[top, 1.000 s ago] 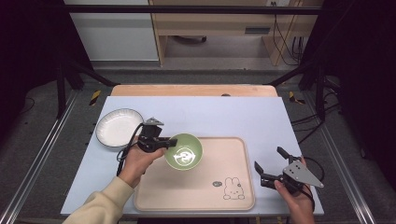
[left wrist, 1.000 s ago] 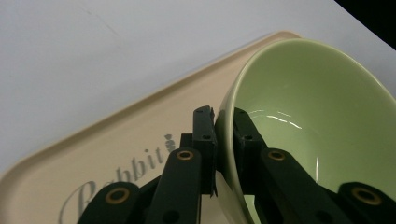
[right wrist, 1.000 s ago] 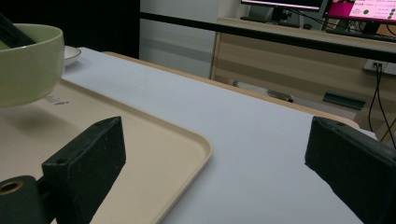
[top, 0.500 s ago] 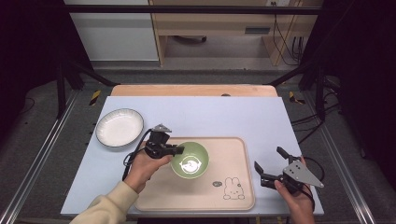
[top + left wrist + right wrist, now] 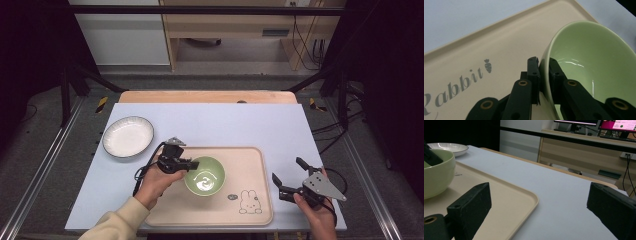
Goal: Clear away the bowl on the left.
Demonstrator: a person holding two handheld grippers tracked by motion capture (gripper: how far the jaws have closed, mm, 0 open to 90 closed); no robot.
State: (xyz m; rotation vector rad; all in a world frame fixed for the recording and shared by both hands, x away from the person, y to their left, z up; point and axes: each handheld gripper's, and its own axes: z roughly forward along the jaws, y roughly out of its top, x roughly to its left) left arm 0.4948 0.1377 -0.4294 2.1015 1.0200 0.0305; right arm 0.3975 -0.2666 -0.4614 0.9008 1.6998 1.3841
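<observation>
A pale green bowl sits on the beige tray, near its middle. My left gripper is shut on the bowl's left rim: in the left gripper view one jaw is outside the wall and one inside the green bowl, with the left gripper pinching the rim. My right gripper stands open over the table's right front, just off the tray's right edge. In the right gripper view the right gripper has its jaws wide apart, holding nothing, with the bowl at far left.
A white plate with a dark rim lies on the table's left side, also visible as a plate far off. The tray carries a rabbit drawing and lettering. Bare blue-white table stretches behind the tray.
My left gripper has carried the green bowl toward the near side and right, onto the tray's middle. The right gripper has stayed put and open.
</observation>
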